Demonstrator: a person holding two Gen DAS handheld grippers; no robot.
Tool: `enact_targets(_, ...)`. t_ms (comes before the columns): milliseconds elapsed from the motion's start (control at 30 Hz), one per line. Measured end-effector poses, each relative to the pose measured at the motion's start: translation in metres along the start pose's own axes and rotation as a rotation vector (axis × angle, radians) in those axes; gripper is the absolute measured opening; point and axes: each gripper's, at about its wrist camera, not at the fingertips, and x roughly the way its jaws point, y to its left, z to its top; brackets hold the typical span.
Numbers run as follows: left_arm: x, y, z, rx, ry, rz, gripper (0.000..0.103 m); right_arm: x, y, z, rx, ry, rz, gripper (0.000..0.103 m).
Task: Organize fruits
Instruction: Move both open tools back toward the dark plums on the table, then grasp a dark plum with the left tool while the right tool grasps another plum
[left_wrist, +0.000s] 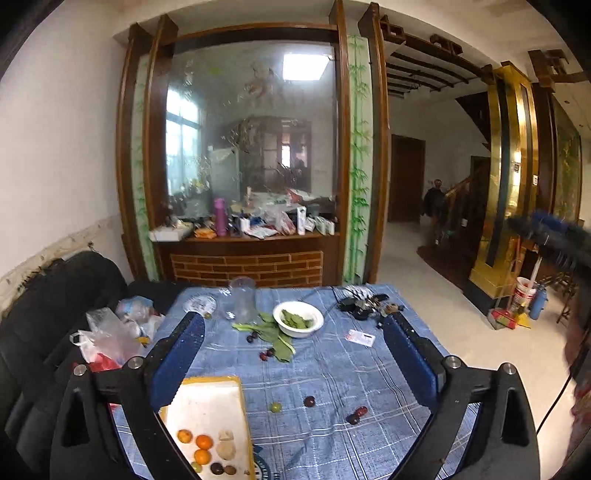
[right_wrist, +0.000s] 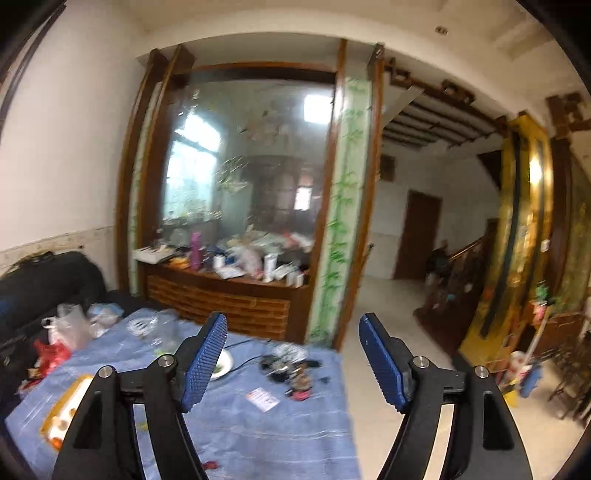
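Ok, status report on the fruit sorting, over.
Left tongs open, empty. Right tongs open, empty. Oranges on the yellow tray; dark fruits loose on the blue cloth. Leaves by the white bowl.

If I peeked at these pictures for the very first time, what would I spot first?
Probably the blue checked tablecloth with little dark red fruits scattered across it, and the yellow-rimmed tray at the near left holding small oranges. In the middle sits a white bowl with green leaves inside. Behind the table stands a big wood-framed glass cabinet, its shelf piled with clutter.
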Motion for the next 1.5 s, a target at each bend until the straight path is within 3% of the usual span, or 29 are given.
enact_targets(133,0.045,0.01,-0.027,-0.058,0.104,-0.063,0.097,0.051,0.023,-0.056,0.033,0.131,0.124,0.079)
enact_targets(333,0.115,0.02,-0.089,-0.088,0.245,-0.031,0.097,0.138,0.058,-0.17,0.172,0.371,0.328,0.079)
enact_targets(433,0.154,0.018,-0.122,-0.058,0.307,0.006,0.097,0.178,0.078,-0.231,0.231,0.475,0.371,0.072)
enact_targets(533,0.192,0.015,-0.151,-0.033,0.361,0.007,0.097,0.208,0.09,-0.267,0.215,0.529,0.363,0.063)
enact_targets(600,0.214,0.011,-0.166,-0.041,0.395,-0.004,0.094,0.222,0.089,-0.282,0.2,0.526,0.338,0.061)
enact_targets(767,0.269,0.0,-0.188,-0.063,0.481,-0.031,0.07,0.235,0.073,-0.299,0.233,0.505,0.347,0.061)
enact_targets(967,0.306,-0.009,-0.209,-0.073,0.485,-0.035,0.068,0.235,0.076,-0.316,0.261,0.601,0.412,0.061)
enact_targets(1100,0.322,0.0,-0.222,-0.135,0.496,-0.063,0.067,0.232,0.089,-0.321,0.241,0.647,0.445,0.061)
enact_targets(1167,0.33,0.004,-0.226,-0.15,0.51,-0.071,0.058,0.231,0.097,-0.325,0.213,0.664,0.448,0.061)
enact_targets(1300,0.338,0.002,-0.232,-0.136,0.51,-0.097,0.05,0.229,0.116,-0.332,0.136,0.681,0.438,0.061)
enact_targets(1367,0.343,-0.001,-0.235,-0.13,0.529,-0.123,0.039,0.232,0.123,-0.339,0.114,0.7,0.437,0.06)
enact_targets(1500,0.35,-0.004,-0.24,-0.128,0.545,-0.131,0.039,0.231,0.133,-0.341,0.048,0.667,0.392,0.06)
